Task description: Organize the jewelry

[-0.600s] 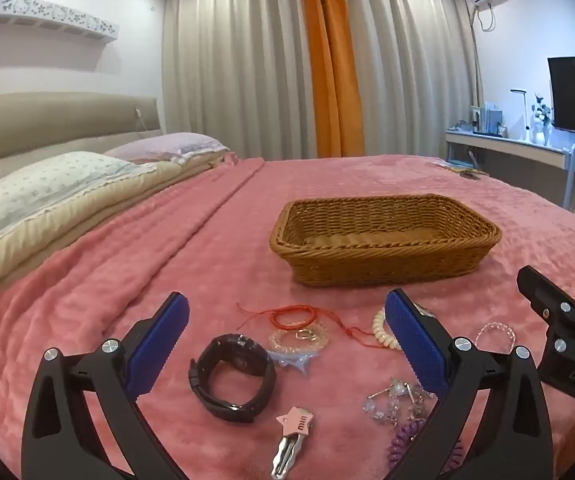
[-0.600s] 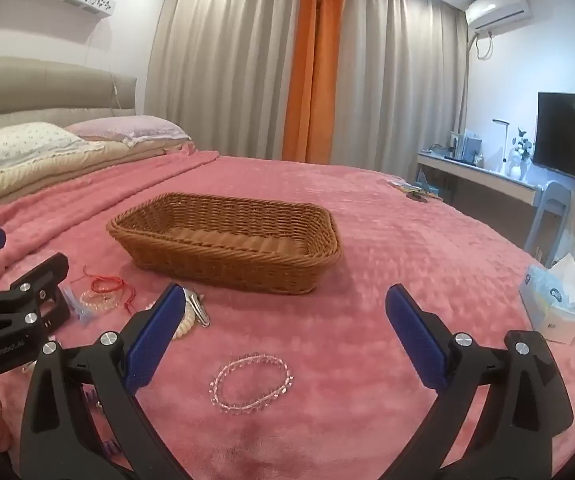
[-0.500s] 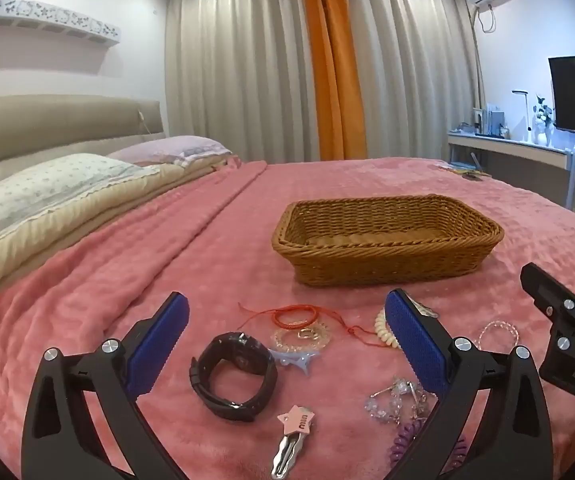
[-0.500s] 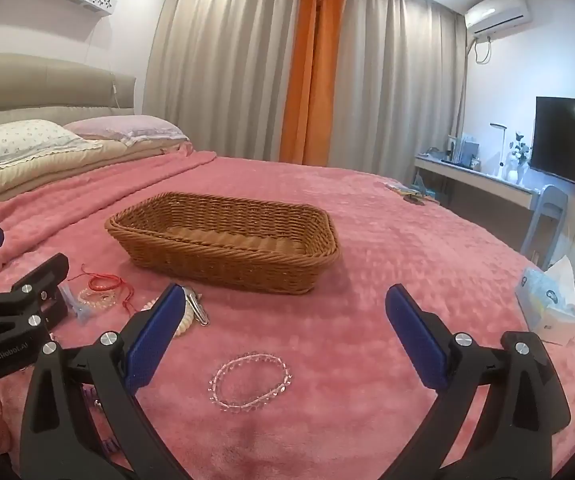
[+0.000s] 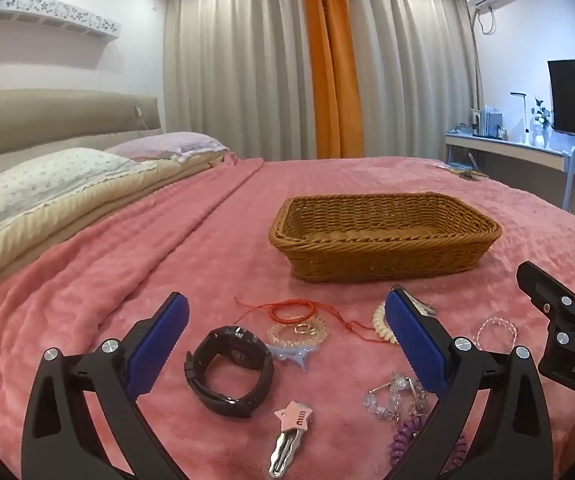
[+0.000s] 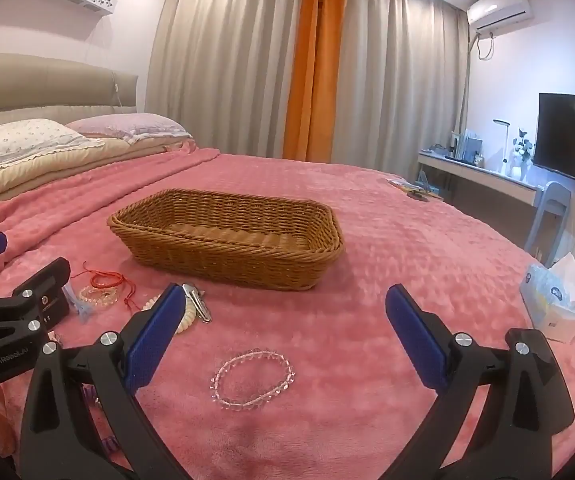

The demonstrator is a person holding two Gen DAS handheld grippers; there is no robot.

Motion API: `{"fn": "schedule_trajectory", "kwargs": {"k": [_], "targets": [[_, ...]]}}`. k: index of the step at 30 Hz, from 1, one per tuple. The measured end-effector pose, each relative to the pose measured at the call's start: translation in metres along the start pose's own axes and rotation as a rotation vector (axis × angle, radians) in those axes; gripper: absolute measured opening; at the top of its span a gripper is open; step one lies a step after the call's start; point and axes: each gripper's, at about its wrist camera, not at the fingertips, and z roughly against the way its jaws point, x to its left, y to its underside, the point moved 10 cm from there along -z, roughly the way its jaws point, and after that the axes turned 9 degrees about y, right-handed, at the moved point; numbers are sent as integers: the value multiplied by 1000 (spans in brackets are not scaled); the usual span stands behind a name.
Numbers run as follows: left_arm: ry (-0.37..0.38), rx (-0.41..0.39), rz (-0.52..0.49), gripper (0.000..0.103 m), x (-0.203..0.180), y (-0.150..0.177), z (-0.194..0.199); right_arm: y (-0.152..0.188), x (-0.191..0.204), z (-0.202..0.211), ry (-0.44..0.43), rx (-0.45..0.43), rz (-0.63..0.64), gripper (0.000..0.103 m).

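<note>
A brown wicker basket sits empty on the pink bed. In front of it lie a black watch, a red cord bracelet, a clear bead bracelet, a cream bead bracelet, a star hair clip and crystal pieces. My left gripper is open and empty above the watch and cord bracelet. My right gripper is open and empty just above the clear bead bracelet.
Pillows and a headboard lie at the left. A tissue box sits on the bed's right edge. A desk, chair and TV stand at the far right. Curtains hang behind.
Both grippers tilted slightly down, so the basket and jewelry sit a little higher in view. Nothing was picked up.
</note>
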Motion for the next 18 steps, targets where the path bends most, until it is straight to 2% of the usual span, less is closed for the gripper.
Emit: {"fn": "schedule_trajectory", "kwargs": {"k": [18], "targets": [[-4, 1, -1, 96, -6, 11, -2, 1, 2, 0, 2, -2, 0, 96]]}}
